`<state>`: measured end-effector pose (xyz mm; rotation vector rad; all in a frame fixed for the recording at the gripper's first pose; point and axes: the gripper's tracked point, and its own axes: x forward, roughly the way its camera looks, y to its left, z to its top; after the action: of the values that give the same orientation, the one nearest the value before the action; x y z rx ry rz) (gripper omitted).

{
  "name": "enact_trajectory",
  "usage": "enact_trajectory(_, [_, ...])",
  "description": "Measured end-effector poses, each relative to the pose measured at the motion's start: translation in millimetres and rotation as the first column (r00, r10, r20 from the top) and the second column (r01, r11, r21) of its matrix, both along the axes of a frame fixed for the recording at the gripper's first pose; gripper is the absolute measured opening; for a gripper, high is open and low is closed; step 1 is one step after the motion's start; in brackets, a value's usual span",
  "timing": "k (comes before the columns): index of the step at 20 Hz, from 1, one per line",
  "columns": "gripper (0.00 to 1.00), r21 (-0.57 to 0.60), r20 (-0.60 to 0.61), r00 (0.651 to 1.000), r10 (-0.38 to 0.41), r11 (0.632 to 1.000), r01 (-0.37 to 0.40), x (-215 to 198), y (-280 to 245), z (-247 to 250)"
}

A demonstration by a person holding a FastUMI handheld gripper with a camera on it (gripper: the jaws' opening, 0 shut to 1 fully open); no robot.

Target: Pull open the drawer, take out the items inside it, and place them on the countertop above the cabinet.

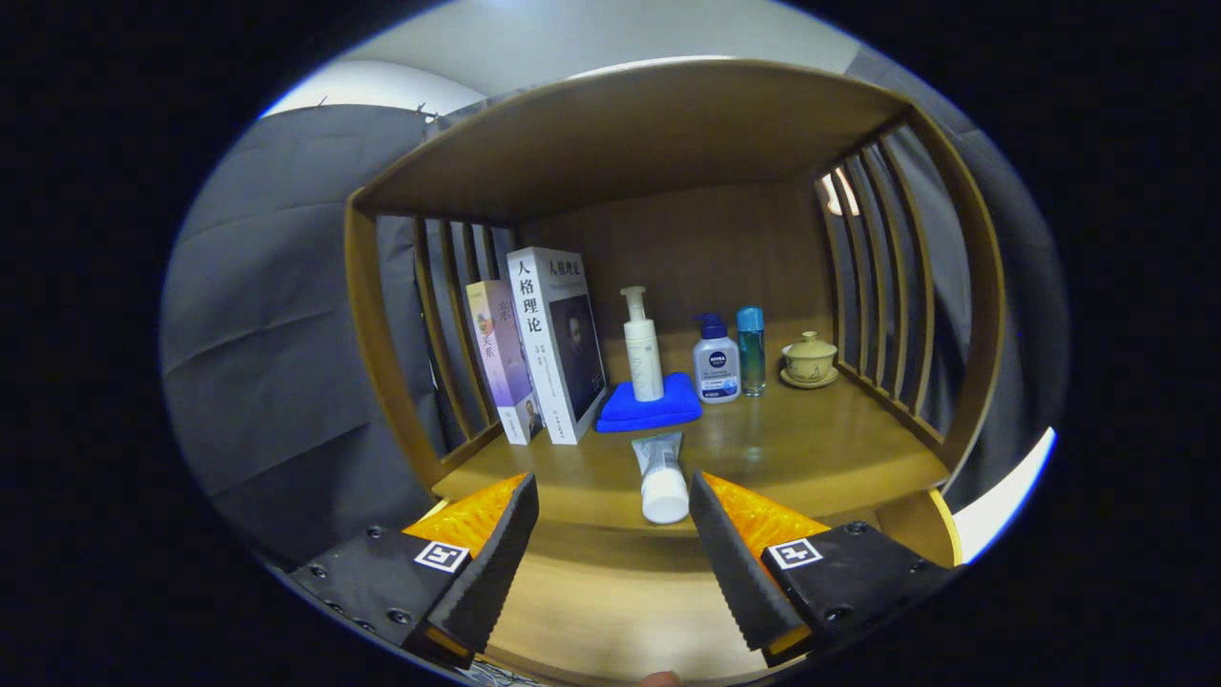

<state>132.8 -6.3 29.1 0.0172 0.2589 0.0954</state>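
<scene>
The gripper (610, 534) hangs in front of the wooden cabinet with its fingers spread wide and nothing between them. Just ahead of them, slightly nearer the right finger, a white tube (662, 477) lies flat at the front edge of the worktop (811, 448), its cap toward the fingers and its flat tail pointing at the cloth (651, 405).

The tube is probably light and soft in the body, so it would likely dent and slip if squeezed there. The cap is round and stiff, and I judge the shoulder just behind it the safer hold, taken across the narrow width. It lies so near the edge that a careless nudge could roll it off.

Behind it a pump bottle (642, 348) stands upright on the folded blue cloth. Beside that stand a squat bottle (716, 364) and a slim teal bottle (751, 348), close together. A lidded cup (810, 359) on its saucer sits further right, near the slatted side, and looks fragile. Two books (534, 348) stand at the left against the other slats.

The worktop is smooth and faintly glossy, so things may slide on it. A roof panel and slatted sides close the bay in, leaving room mostly in the front right. A plain wooden surface lies below the fingers; whether it belongs to the drawer I cannot tell.
</scene>
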Motion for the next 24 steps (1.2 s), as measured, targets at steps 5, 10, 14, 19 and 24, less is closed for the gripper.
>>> enact_trajectory(5, [0.98,-0.084,0.094,0.995,-0.029,0.996,0.037,-46.0,0.4,-5.5])
enact_trajectory(10, [0.98,-0.129,0.149,0.988,-0.030,0.990,0.050,-85.0,9.7,-18.5])
enact_trajectory(14, [0.98,-0.157,0.185,0.982,-0.033,0.986,0.063,-108.9,16.8,-32.2])
enact_trajectory(19, [0.98,-0.172,0.210,0.977,-0.045,0.982,0.082,-132.9,19.5,-55.8])
enact_trajectory(24, [0.98,-0.173,0.218,0.973,-0.076,0.978,0.115,-151.9,15.1,-77.7])
